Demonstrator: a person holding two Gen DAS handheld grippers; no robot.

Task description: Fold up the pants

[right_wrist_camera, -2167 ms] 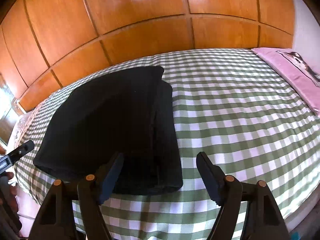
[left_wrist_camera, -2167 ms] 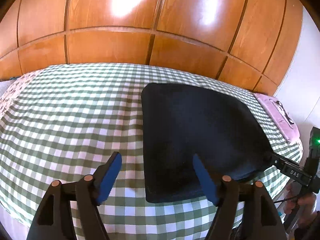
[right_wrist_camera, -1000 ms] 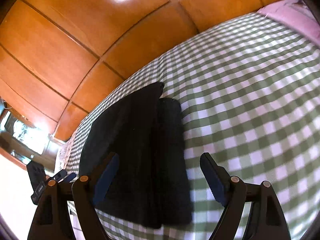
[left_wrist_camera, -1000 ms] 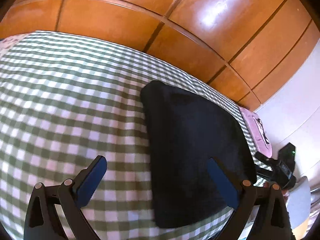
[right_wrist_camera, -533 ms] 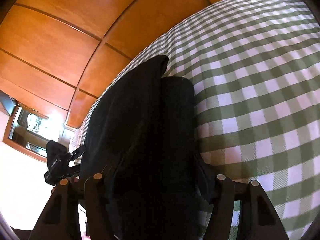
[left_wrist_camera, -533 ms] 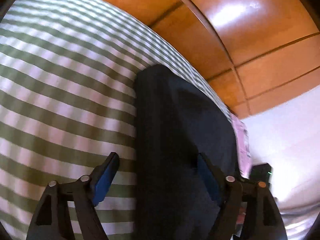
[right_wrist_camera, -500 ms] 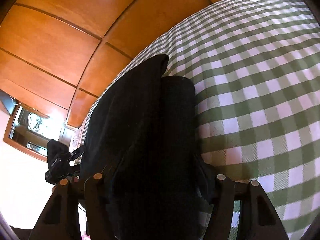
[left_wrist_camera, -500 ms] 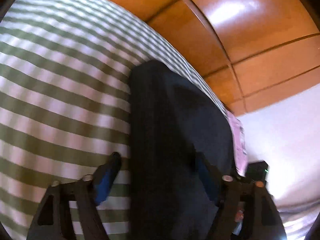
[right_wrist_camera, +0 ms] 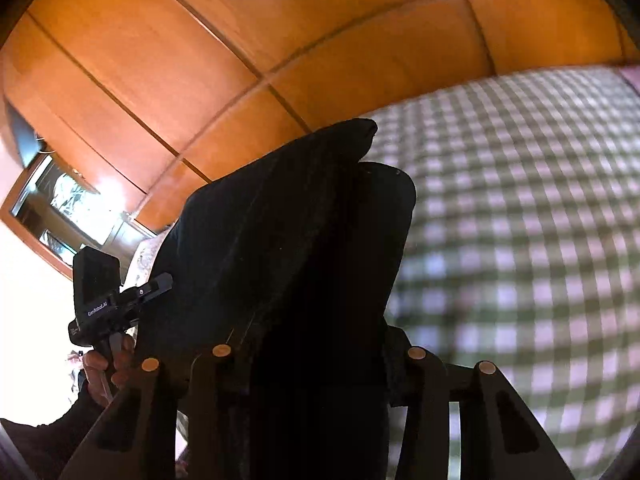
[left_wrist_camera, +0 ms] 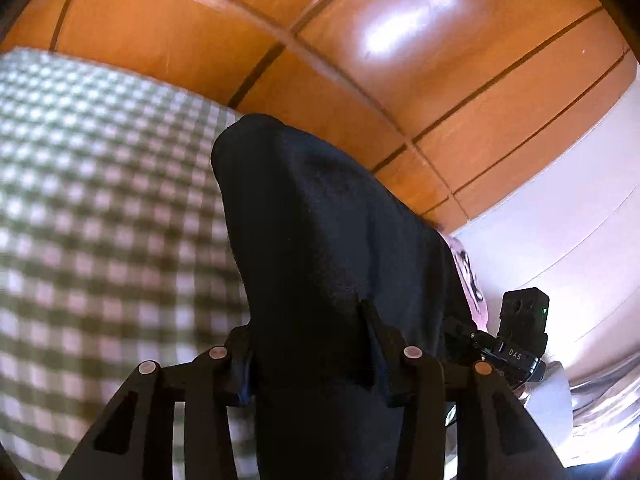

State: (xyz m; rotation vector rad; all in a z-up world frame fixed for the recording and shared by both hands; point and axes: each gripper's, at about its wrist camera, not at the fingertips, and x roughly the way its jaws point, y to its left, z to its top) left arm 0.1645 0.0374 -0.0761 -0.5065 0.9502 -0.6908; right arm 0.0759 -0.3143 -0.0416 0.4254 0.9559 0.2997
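Now pants (left_wrist_camera: 320, 240) edge in left gripper (left_wrist_camera: 310, 344)

Matt dark cloth pants (left_wrist_camera: 328, 240), glossy wood panels (left_wrist_camera: 360, 60)

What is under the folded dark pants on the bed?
Around the folded dark pants a green-and-white checked bedcover shows, so it probably lies below them. The part directly under the pants is covered, and whether they touch it cannot be told.

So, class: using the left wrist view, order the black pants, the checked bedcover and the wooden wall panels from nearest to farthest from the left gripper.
1. Black pants: between the left gripper's fingers.
2. Checked bedcover: left, beneath.
3. Wooden wall panels: top, behind the bed.
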